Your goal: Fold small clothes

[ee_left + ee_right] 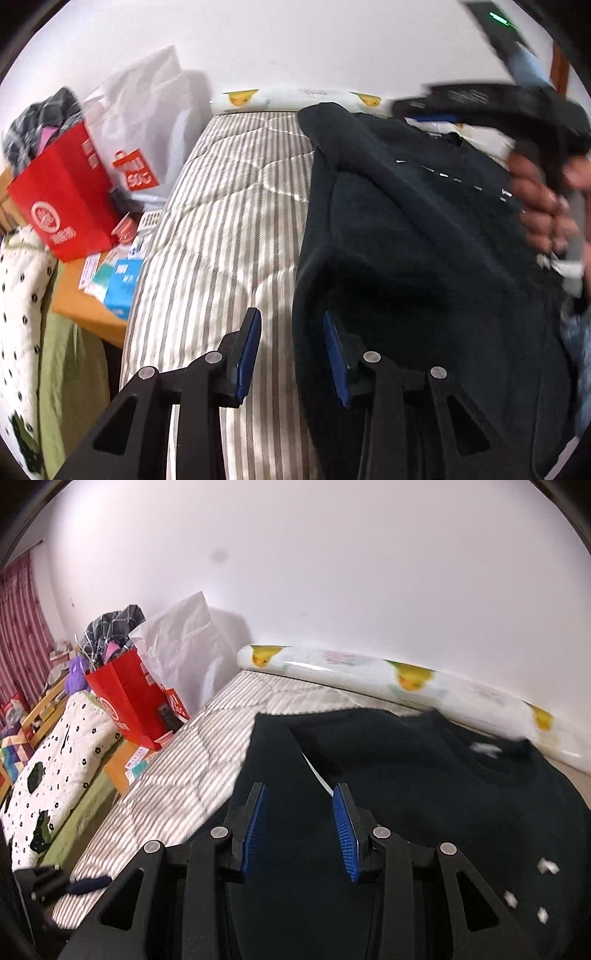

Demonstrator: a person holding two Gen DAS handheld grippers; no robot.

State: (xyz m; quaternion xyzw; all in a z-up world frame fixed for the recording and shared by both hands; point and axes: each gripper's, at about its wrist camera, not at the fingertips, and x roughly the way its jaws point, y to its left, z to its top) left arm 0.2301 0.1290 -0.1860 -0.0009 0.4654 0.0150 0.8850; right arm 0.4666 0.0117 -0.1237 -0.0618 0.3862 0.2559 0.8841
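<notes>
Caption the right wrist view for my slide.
Open right gripper above a dark sweater on the striped mattress.

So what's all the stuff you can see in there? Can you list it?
sweater: one, dark navy with small white marks, spread on the mattress
mattress: one, beige and white stripes, under the sweater
rolled mat: one, white with yellow prints, along the wall
paper bag: one, red, beside the mattress, stuffed with clothes
plastic bag: one, white, behind the red bag
quilt: one, white with black flowers, far left
curtain: one, red striped, far left
left tool: one, black with blue pads, open at the sweater's edge
right tool: one, black with blue pads, open above the sweater
hand: one, holding the right tool
</notes>
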